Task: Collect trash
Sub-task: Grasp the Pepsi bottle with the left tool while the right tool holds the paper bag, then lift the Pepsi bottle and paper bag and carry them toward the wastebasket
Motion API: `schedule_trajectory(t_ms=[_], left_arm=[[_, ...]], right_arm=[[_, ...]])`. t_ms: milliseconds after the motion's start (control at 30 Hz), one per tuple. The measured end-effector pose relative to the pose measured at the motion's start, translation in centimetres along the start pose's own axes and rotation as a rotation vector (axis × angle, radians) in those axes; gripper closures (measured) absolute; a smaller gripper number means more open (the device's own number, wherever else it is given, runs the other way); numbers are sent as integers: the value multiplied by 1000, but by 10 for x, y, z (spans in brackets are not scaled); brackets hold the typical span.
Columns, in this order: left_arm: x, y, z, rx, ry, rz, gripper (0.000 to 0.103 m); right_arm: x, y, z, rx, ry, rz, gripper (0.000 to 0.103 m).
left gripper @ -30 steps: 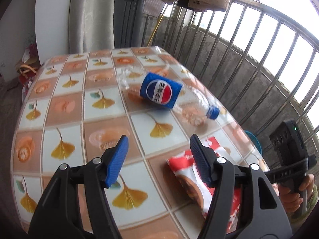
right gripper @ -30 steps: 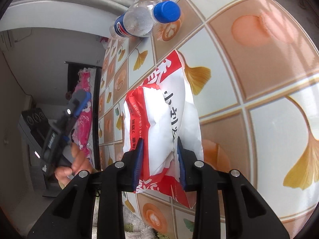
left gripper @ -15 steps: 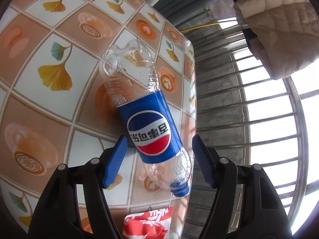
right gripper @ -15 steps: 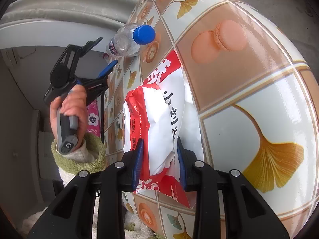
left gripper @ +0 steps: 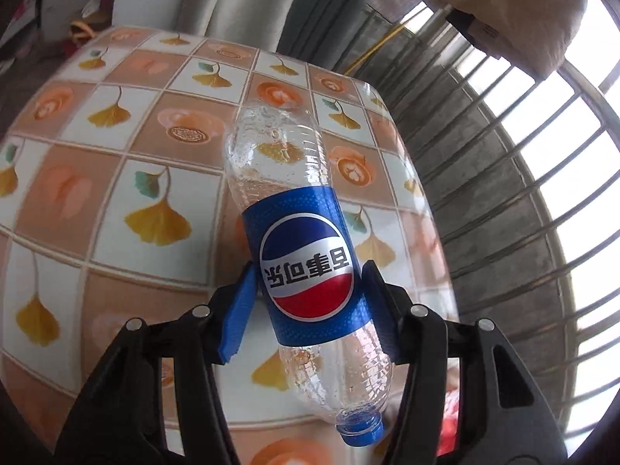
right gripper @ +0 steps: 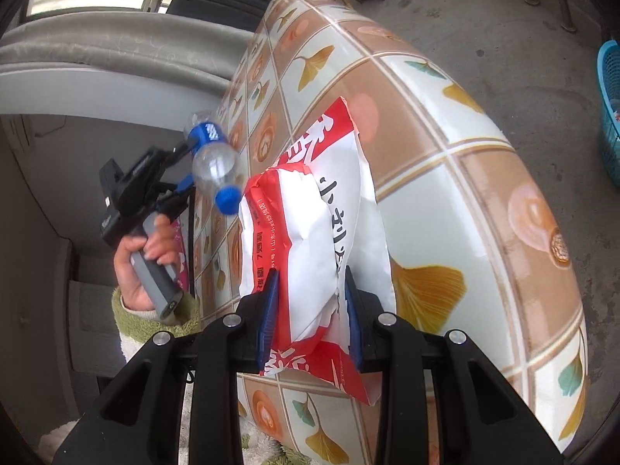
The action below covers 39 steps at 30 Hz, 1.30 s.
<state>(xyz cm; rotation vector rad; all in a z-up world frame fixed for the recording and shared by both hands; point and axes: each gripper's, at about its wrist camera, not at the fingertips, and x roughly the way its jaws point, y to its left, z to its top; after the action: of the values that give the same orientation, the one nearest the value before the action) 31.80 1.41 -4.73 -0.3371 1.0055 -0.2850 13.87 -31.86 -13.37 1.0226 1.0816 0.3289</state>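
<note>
Tablecloth [left gripper: 116, 201] printed with ginkgo leaves and cakes in orange and white squares is spread below both claws. In the left gripper [left gripper: 310, 302], whose jaws have just been closing, an empty cola bottle [left gripper: 306, 267] is clamped by its blue label, cap toward the camera. Beyond it a grey curtain [left gripper: 232, 0] and a barred railing [left gripper: 523, 193] are seen. In the right gripper [right gripper: 310, 310] a red and white snack bag [right gripper: 310, 232] is pinched between narrowly parted pads, its far end over the cloth. A blue basket [right gripper: 610, 108] stands on the concrete floor at far right.
</note>
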Motion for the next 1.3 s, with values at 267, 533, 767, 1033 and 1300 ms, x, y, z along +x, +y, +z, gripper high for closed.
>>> schedule_trajectory(t_ms=[267, 533, 767, 1033, 1300], left_arm=[[-62, 2, -95, 296, 192, -66, 52], [-90, -10, -155, 256, 175, -92, 50], [-81, -30, -169, 291, 151, -30, 42], [-76, -48, -171, 370, 87, 59, 43], [-73, -54, -174, 395, 60, 90, 43]], right_arm=[[-4, 10, -13, -30, -8, -27, 73], [12, 26, -27, -67, 52, -37, 73], [15, 28, -22, -56, 52, -34, 72], [20, 19, -21, -45, 53, -19, 72], [20, 16, -20, -37, 54, -9, 72]])
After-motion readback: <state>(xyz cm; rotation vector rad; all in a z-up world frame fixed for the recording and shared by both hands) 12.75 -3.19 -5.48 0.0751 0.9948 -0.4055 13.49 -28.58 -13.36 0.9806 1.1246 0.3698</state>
